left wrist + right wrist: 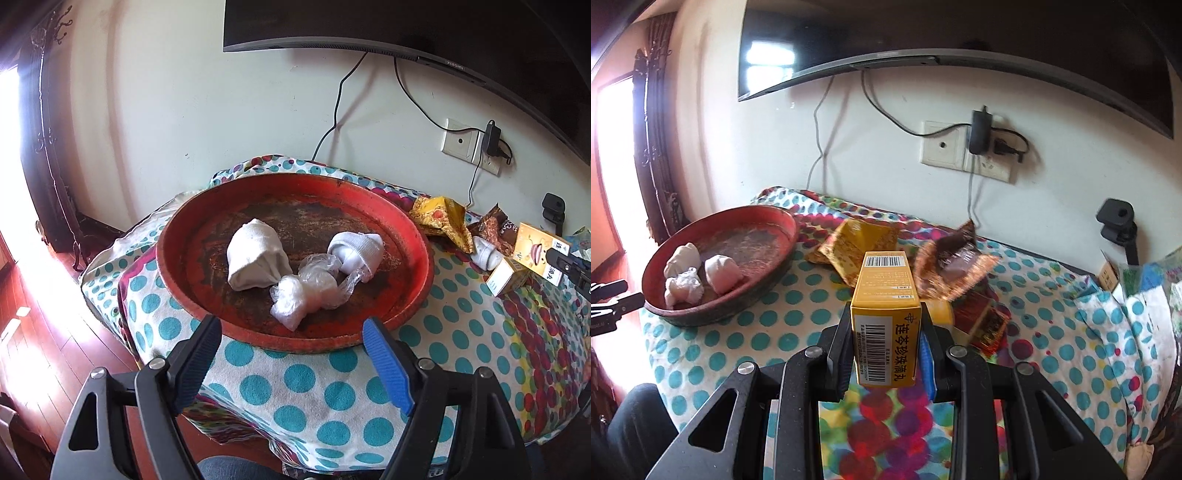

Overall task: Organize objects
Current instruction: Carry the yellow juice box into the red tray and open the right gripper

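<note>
The red round tray [417, 236] sits at the left end of the table, on the dotted cloth [332, 391], and it already serves as the collecting spot: a folded white cloth bundle [253, 260], a rolled white sock [356, 251] and a crumpled clear plastic bag [306, 288] lie close together on its worn floor, the bag touching the bundle and lying just beside the sock. That grouping looks deliberate, soft loose things gathered in one dish.

The left gripper [291, 354] hangs over the near rim of the tray with its jaws spread wide and nothing between them. To my eye it is parked there because its part of the job at the tray is done for the moment.

The right gripper [886, 350] is closed tight on a yellow medicine box [886, 317], the pads pressing its two long sides so the box stands upright with a barcode face toward the camera. It is held clear above the cloth, well right of the tray, and gripping the narrow width keeps it from twisting.

Behind it lie a yellow wrapper [857, 240], a brown snack packet [956, 266] and a red packet [986, 325], still scattered on the cloth. I judge the box is bound for the tray or a tidy pile.
</note>
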{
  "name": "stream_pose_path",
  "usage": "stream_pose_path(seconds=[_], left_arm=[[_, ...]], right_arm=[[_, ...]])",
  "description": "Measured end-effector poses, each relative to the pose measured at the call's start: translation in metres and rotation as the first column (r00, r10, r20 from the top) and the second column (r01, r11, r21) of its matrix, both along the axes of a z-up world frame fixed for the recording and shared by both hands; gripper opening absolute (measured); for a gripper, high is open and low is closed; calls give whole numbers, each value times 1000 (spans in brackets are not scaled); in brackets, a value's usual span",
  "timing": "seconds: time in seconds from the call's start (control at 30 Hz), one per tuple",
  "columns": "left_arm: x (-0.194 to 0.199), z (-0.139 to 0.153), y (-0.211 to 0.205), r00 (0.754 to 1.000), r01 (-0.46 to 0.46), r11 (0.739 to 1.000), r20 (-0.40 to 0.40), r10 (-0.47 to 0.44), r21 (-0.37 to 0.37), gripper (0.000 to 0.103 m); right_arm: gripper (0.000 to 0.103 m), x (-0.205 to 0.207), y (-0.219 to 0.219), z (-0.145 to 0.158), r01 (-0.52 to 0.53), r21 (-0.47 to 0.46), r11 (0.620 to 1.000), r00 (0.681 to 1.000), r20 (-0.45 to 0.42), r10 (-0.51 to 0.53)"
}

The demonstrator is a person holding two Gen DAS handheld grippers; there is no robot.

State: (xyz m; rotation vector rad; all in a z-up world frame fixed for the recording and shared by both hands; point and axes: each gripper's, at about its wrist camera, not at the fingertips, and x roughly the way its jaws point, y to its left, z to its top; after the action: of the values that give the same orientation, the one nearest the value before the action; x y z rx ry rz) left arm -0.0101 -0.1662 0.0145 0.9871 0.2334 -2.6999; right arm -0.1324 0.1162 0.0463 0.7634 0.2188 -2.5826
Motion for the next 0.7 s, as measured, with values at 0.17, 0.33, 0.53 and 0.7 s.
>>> stream_pose_path(seconds=[0.17, 0.33, 0.53, 0.7], left_arm=[[10, 6, -13, 999, -23, 999, -23, 24, 45, 81], [16, 8, -23, 999, -35, 998, -33, 37, 58, 81], [18, 12, -31, 998, -38, 997, -41, 41, 73, 81], [20, 19, -35, 998, -27, 996, -61, 32, 87, 81]], right_arm=[[28, -7, -69, 8, -70, -8, 998, 997, 15, 70], [27, -12, -130, 13, -121, -12, 993, 992, 20, 121], [28, -14, -190, 16, -180, 34, 983, 984, 12, 180], [28, -21, -226, 9, -210, 66, 975, 978, 26, 209]])
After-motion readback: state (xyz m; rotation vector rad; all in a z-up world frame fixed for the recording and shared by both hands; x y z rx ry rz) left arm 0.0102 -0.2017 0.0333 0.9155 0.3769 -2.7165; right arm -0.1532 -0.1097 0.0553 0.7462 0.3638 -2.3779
